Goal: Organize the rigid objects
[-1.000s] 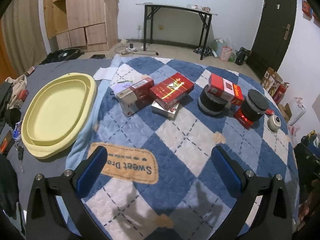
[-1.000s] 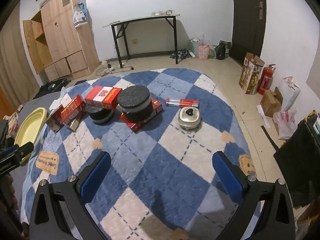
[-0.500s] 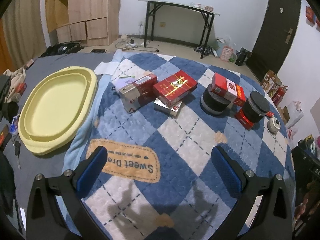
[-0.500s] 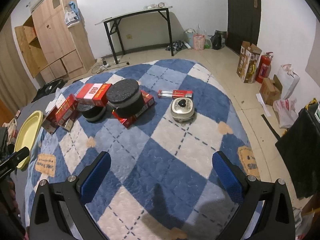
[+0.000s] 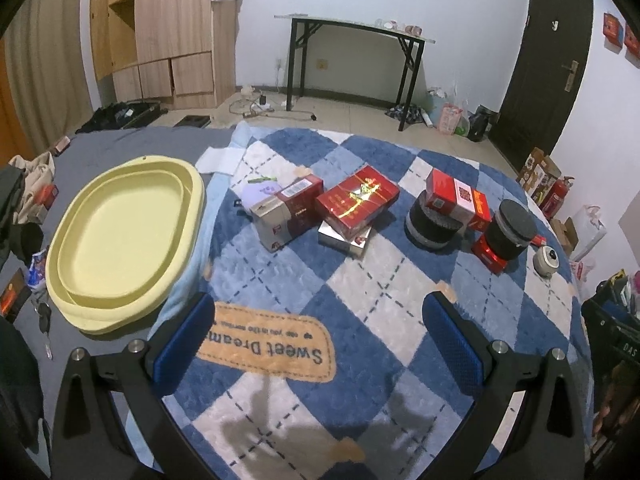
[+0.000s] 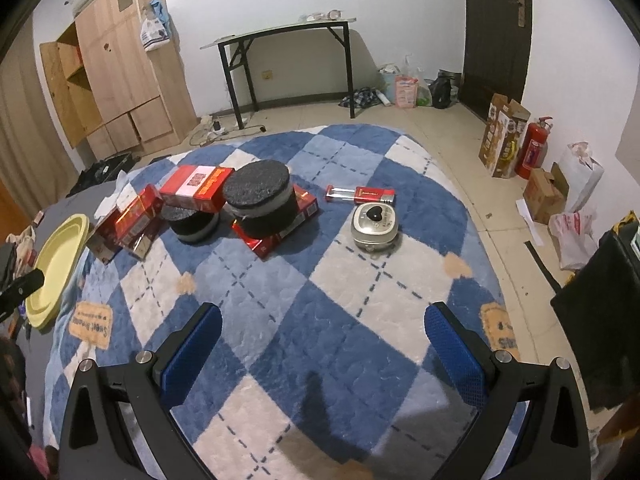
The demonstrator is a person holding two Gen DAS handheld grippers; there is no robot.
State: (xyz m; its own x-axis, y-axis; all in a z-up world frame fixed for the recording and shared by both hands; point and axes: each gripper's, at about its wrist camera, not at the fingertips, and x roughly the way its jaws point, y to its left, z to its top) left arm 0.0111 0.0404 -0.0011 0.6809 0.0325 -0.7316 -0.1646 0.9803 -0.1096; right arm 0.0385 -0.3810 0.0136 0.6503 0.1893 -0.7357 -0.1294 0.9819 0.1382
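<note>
A row of objects lies across a blue and white checkered blanket (image 5: 280, 264). In the left wrist view I see a dark red box (image 5: 288, 210), a red box (image 5: 357, 199) stacked on a silver one, a red and white box (image 5: 456, 200) resting on a black round tin (image 5: 430, 226), and a taller black tin (image 5: 514, 230) on a flat red box. A small silver round case (image 6: 375, 224) and a slim red box (image 6: 360, 194) lie to the right. My left gripper (image 5: 320, 334) and right gripper (image 6: 320, 342) both hang open above the blanket, holding nothing.
A yellow oval tray (image 5: 120, 236) lies left of the boxes on a grey sheet. Clothes and small items (image 5: 24, 208) sit at the far left. Beyond stand a wooden cabinet (image 5: 168, 32), a black-legged table (image 5: 352, 52), a dark door (image 6: 496, 32) and a fire extinguisher (image 6: 534, 152).
Both views have tilted up and drawn back a little, so the objects sit lower and smaller in frame. Both grippers stay open; nothing on the blanket has moved.
</note>
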